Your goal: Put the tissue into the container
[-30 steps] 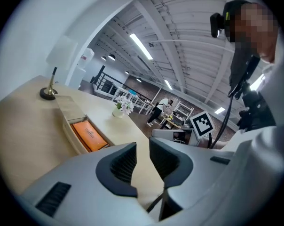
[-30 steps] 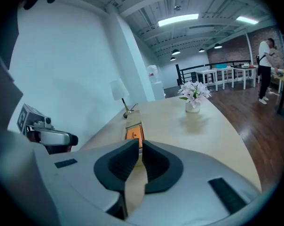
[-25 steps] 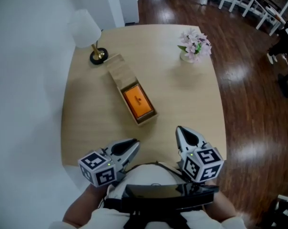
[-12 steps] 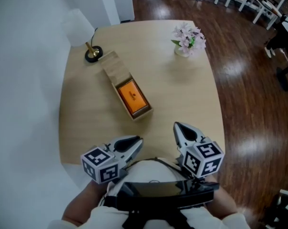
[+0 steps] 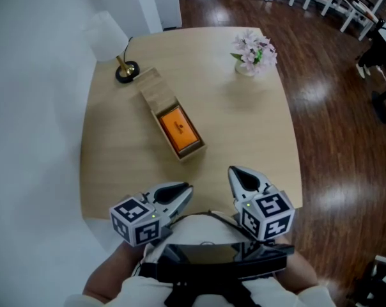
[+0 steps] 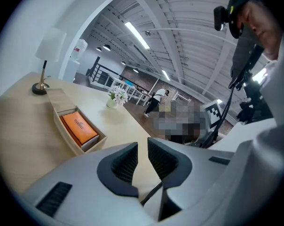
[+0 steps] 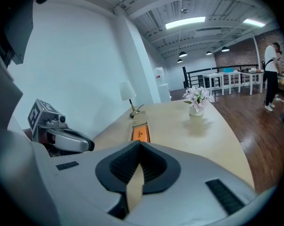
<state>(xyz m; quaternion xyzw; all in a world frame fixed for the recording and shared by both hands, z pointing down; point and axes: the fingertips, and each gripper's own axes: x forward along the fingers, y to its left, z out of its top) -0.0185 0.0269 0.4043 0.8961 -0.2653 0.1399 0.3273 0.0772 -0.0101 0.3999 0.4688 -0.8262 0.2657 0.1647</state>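
Observation:
An orange tissue pack (image 5: pixel 179 128) lies inside the near end of a long, open wooden container (image 5: pixel 153 89) set diagonally on the table; the far part of the container shows bare wood. From the left gripper view, the tissue pack (image 6: pixel 78 128) and container (image 6: pixel 67 138) appear ahead to the left. Both also show small in the right gripper view, the tissue pack (image 7: pixel 140 135) in the container (image 7: pixel 139 120). My left gripper (image 5: pixel 187 189) and right gripper (image 5: pixel 234 172) hover over the table's near edge, well short of the container. Both are shut and hold nothing.
A white-shaded lamp (image 5: pixel 105 32) stands at the table's far left corner and a vase of pink flowers (image 5: pixel 254 50) at the far right. The light wooden table (image 5: pixel 244 126) borders a white wall on the left and dark wood floor on the right. White chairs stand beyond.
The head view has shifted a little, so the table sits slightly higher in frame. My right gripper has edged left. Both grippers stay shut and the tissue pack has not moved.

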